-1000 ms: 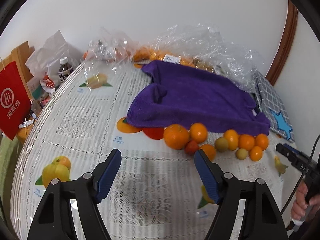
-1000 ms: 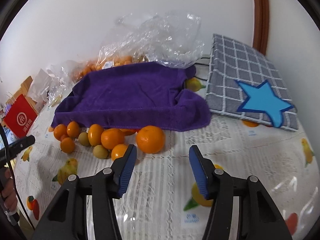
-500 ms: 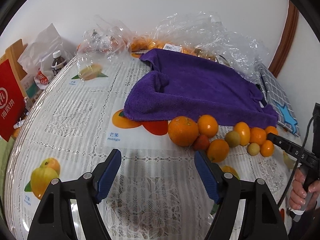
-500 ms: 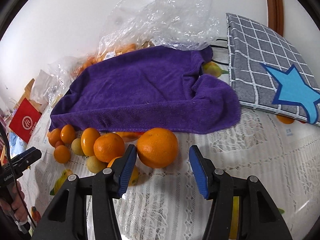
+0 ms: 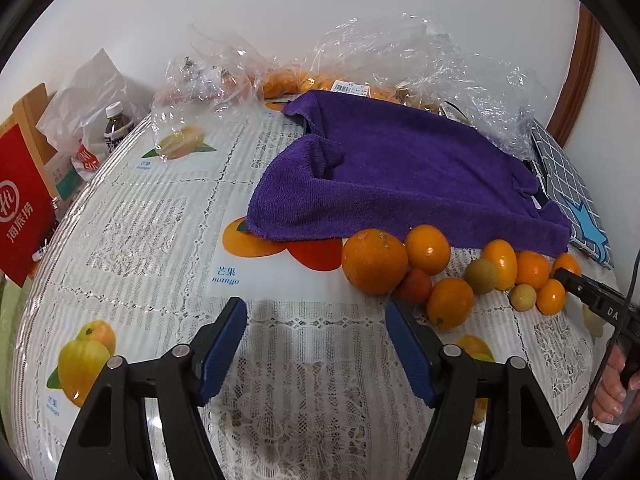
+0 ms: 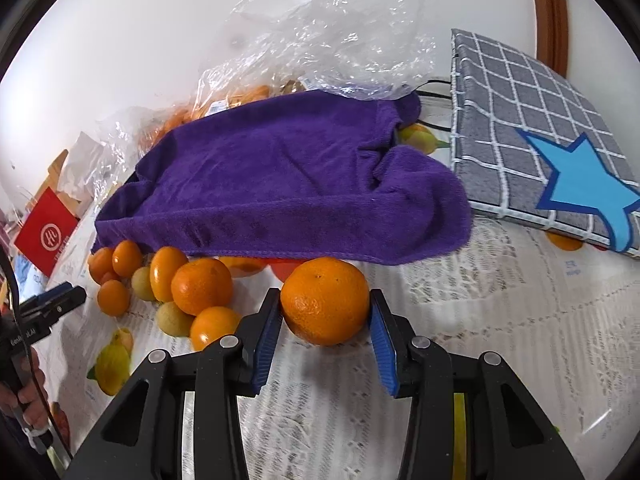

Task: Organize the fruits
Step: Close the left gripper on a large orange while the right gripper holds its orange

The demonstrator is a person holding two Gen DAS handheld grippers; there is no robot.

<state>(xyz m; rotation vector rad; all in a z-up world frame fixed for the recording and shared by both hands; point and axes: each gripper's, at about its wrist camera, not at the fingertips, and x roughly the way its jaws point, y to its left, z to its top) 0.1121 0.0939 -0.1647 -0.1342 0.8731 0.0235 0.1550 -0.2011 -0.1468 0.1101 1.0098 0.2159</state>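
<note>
Left wrist view: the left gripper (image 5: 316, 336) hangs low over the tablecloth (image 5: 168, 216), pointing toward the fruit, its blue-padded jaws spread wide with only lace cloth between them. Just ahead and to the right sits a big orange (image 5: 374, 262), touching a smaller orange (image 5: 428, 249) behind it and a small red fruit (image 5: 416, 286) at its base. A line of small oranges and greenish fruits (image 5: 482, 276) runs on to the right along the front edge of a purple towel (image 5: 400, 176). Clear plastic bags (image 5: 420, 60) lie behind the towel, a red box (image 5: 22, 208) and a bottle (image 5: 116, 128) stand at the far left, and a grey checked cushion (image 5: 568, 184) lies at the far right. At the right edge the tip of the right gripper (image 5: 592, 296) reaches in from the side, level with the table, with the person's right hand (image 5: 612, 392) gripping its handle below; its jaws cannot be made out from here.

Right wrist view: the right gripper (image 6: 325, 322) is held low and level with an orange (image 6: 325, 300) on the tablecloth (image 6: 500, 300), jaws on either side of the fruit with both pads at its skin. The orange rests just in front of the towel (image 6: 280, 184). The other fruits (image 6: 202, 286) cluster to its left. The cushion (image 6: 532, 132) with a blue star lies to the right. At the left edge the left gripper (image 6: 60, 300) points inward, the left hand (image 6: 28, 396) under it.
</note>
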